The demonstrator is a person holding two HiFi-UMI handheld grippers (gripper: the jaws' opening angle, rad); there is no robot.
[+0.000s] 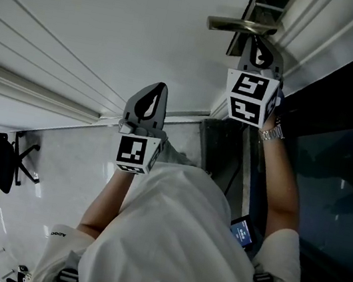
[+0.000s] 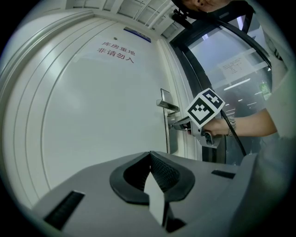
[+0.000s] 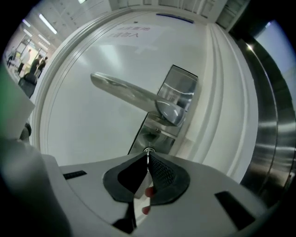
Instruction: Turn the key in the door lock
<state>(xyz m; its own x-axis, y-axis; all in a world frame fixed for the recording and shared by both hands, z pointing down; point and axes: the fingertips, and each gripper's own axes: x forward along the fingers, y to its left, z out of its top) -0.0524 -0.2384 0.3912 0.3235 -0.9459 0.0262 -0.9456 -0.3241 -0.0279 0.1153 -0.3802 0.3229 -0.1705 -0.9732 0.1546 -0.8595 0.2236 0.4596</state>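
The right gripper [image 3: 148,159] is pinching the key [image 3: 148,150], its jaws drawn together on the thin bow. The key is sitting in the lock [image 3: 152,134], on the steel plate just under the lever handle [image 3: 125,92], which is reaching out toward ten o'clock from the jaws.

To turn it cleanly, I judge the wrist should be rolling about the key's own axis. It should be staying square to the plate so the blade is not bending, and the pinch should be staying firm so the bow is not slipping on the pads.

The left gripper [image 2: 150,157] is hovering with its jaws closed on nothing. In the head view it is well apart from the right one, at seven o'clock.

The white panelled door [image 3: 83,134] is filling the background. In the head view, dark glazing [image 1: 341,166] is running along at three o'clock, and a black office chair [image 1: 0,163] is sitting on the glossy floor [image 1: 57,163] at eight o'clock.
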